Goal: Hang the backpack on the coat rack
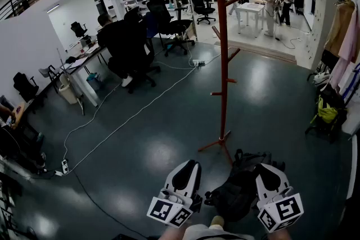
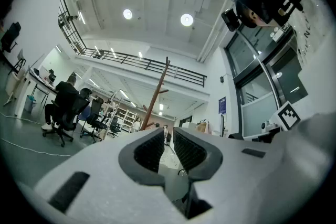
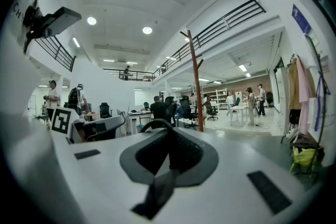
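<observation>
Backpack (image 1: 236,191) low between both grippers, just beside the foot of the coat rack (image 1: 223,64). Right gripper (image 3: 169,150) clenched on the backpack's strap (image 3: 156,192); left gripper (image 2: 169,148) slightly parted, gripping nothing

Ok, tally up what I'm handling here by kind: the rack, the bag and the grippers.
red metal coat rack: 1
black fabric backpack: 1
white handheld grippers: 2, the left gripper and the right gripper
Total: 4
</observation>
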`<state>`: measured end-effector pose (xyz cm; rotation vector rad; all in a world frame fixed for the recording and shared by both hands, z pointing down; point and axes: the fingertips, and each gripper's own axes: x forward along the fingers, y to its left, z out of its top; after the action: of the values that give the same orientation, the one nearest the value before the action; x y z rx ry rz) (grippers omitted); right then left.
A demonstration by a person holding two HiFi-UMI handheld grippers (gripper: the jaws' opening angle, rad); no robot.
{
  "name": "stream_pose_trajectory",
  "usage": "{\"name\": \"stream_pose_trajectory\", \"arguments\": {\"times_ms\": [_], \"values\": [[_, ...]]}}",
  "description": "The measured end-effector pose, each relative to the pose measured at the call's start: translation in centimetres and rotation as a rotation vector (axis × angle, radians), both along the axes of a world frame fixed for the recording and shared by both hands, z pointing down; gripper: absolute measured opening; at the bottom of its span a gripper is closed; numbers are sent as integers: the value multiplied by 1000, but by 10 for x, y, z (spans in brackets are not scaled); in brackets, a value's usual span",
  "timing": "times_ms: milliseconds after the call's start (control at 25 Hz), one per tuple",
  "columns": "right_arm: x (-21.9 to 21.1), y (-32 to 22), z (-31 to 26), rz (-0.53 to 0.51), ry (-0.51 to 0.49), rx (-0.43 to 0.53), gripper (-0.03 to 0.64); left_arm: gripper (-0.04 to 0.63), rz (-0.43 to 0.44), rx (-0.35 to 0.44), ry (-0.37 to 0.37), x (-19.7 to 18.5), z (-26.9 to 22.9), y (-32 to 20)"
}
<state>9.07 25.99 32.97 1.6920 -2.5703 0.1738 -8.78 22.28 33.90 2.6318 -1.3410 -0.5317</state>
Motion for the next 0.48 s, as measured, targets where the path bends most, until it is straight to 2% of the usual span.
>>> {"name": "stream_pose_trajectory", "arguments": {"times_ms": [480], "values": [[26,-55,10,17,-5,-26,26,61,11,-28,-23,21,8,-49]]}}
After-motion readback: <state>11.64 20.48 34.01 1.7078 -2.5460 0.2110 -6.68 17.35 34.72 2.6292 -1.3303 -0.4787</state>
